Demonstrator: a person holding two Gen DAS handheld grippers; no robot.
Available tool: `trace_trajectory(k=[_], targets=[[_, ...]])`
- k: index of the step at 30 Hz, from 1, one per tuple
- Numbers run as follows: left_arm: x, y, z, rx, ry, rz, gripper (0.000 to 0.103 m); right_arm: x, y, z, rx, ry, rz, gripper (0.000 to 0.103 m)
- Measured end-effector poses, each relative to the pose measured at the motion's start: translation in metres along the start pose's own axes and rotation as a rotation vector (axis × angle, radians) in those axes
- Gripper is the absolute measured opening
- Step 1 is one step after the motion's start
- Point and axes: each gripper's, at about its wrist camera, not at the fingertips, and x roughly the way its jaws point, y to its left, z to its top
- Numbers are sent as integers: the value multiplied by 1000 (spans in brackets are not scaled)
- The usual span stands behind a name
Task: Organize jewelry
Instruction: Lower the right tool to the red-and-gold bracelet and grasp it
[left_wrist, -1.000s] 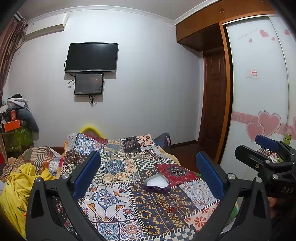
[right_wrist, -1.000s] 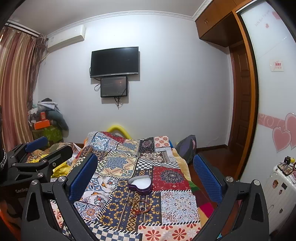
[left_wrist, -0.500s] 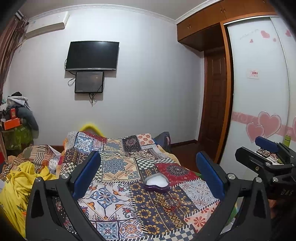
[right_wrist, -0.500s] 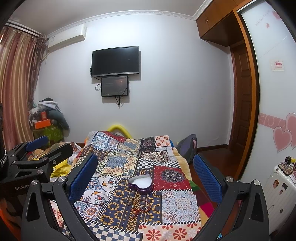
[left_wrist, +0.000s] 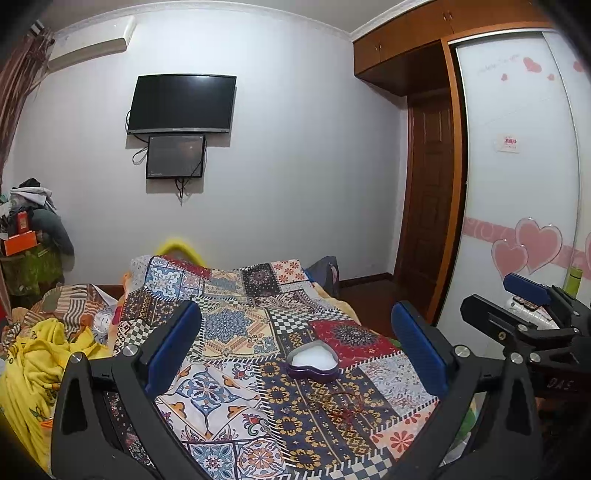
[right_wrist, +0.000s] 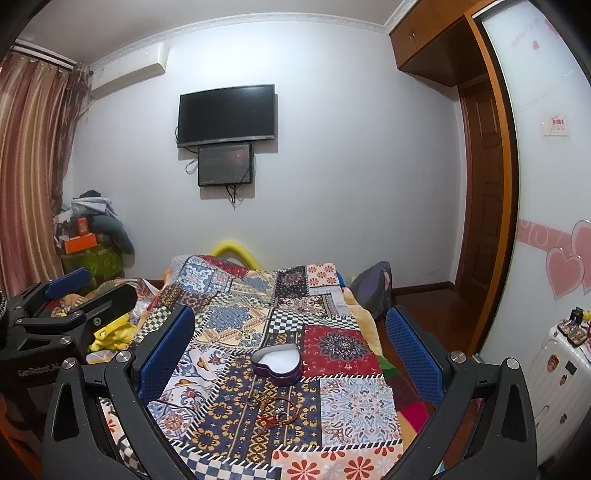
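- Nothing of the task appears done: the heart-shaped box (right_wrist: 277, 363) sits open on the patchwork quilt (right_wrist: 351, 402) of the bed, its white lining bare as far as you can see.
- Several pieces of jewelry (right_wrist: 273, 408) lie loose on the quilt just in front of the box, nearer to you; a red cord and some gold-toned links show, though the count is too small to tell.
- Both tools are empty: your left gripper (left_wrist: 295, 349) has its jaws wide apart, holding nothing, and your right gripper (right_wrist: 290, 349) is equally spread and holds nothing.
- Each gripper hovers above the near end of the bed, well apart from the jewelry; the whole job of lifting each piece into the box is judged to remain.
- The box lies near the right edge of the bed, beyond which the floor (right_wrist: 421, 306) drops away; a piece pushed that way could slide off.
- Open room: the quilt to the left of the box is flat and free, while yellow bedding (left_wrist: 40, 362) crowds the far left side.
- The two grippers sit close side by side, so mind their outer arms when you reach.
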Motion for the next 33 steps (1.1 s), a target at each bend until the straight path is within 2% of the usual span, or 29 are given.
trace_trajectory(k=[4,7,11,14,19,22,24,28,33], targets=[[18,4,-5,3,30,12,103,18,-5,-5,6,31,-9,103],[43,11,-12,2,81,27,103,38,-12,-12,8,72,-33,103],[87,26,-30,6,193,39,103,77,-28,-34,9,176,-69,103],[120,36,-48,-3,295,31,94,106,-37,-57,5,260,-92,103],[170,48,-86,-18,497,-12,78,142,-45,-94,-2,408,-52,100],[190,50,-106,-30,595,-65,69,153,-45,-110,-19,480,-26,90],[200,50,-120,-37,657,-104,59,160,-45,-119,-19,521,9,77],[212,38,-139,20,719,-130,49,165,-39,-131,-29,573,70,63],[216,28,-154,62,771,-177,32,174,-30,-137,-68,598,114,46]])
